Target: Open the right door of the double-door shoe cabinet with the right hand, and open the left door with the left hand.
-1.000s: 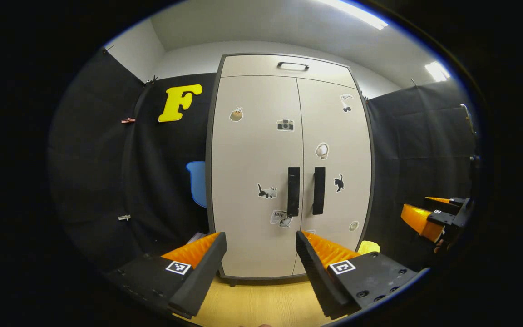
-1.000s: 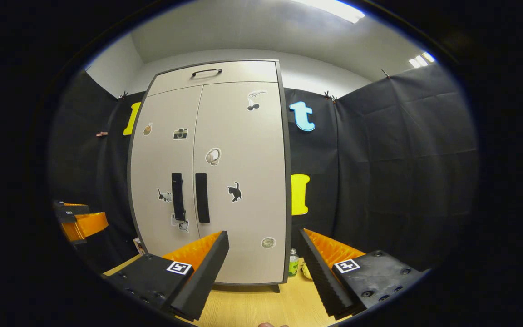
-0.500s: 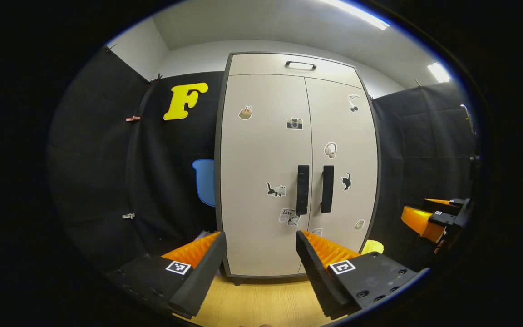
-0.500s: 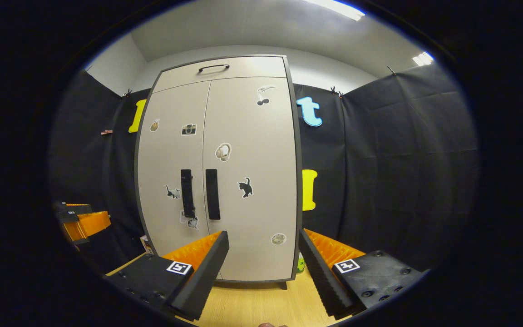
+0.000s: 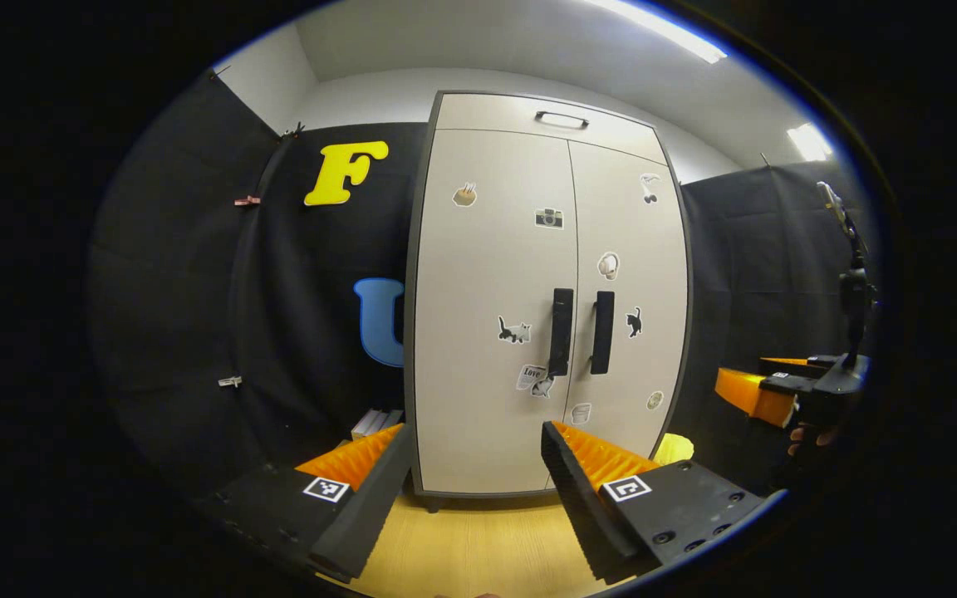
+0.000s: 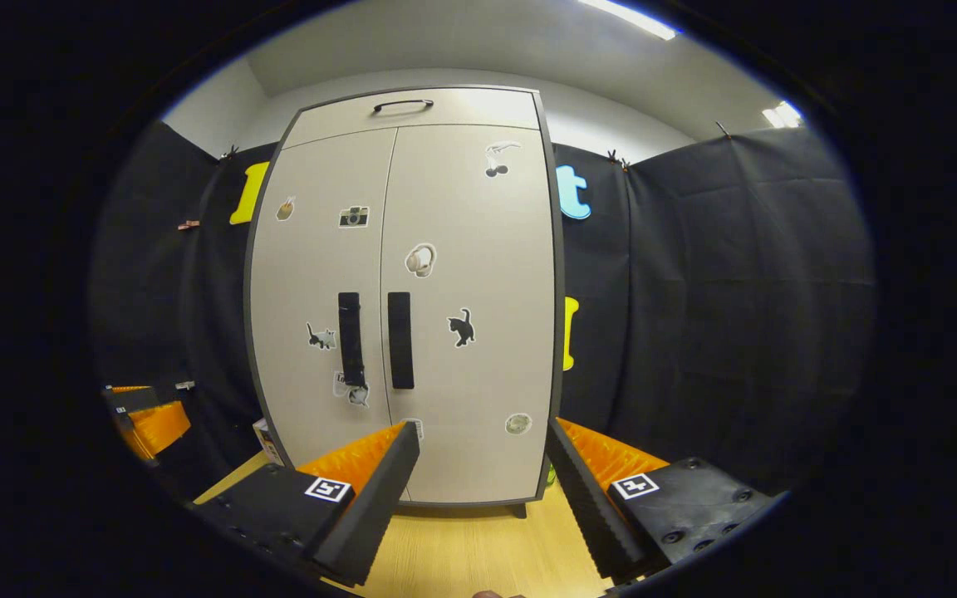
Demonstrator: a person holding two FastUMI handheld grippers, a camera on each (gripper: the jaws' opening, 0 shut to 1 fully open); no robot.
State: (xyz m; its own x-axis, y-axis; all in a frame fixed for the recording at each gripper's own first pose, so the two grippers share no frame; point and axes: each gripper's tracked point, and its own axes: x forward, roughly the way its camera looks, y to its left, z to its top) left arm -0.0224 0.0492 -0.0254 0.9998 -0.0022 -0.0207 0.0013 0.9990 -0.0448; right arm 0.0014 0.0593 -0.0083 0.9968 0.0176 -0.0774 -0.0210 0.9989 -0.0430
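Left gripper view, cabinet: the shoe cabinet (image 5: 545, 291) stands straight ahead of you on the wooden bench (image 5: 478, 540), both doors shut.
Left gripper view, your tool: your left hand-held gripper (image 5: 475, 486) has its fingers spread wide with nothing between them, well short of the doors.
Left gripper view, target: the left door handle (image 5: 561, 332) sits up and a bit right of that gap, a dark bar with its long axis vertical, just beside the centre seam.
Left gripper view, other side: the right hand-held gripper (image 5: 765, 390) hangs off to the right edge, held in a hand.

Right gripper view, cabinet: same cabinet, doors closed, stickers all over the front.
Right gripper view, your tool: the right hand-held gripper (image 6: 480, 482) is also spread and empty, apart from the cabinet.
Right gripper view, target: the right door handle (image 6: 399, 340) lies up and to the left of your gap, vertical too, right next to the left door handle (image 6: 350, 339).
My guess for the next bit: since the right door goes first, you'll want to swing the right one leftward and up so the fingers straddle that upright bar from its sides.
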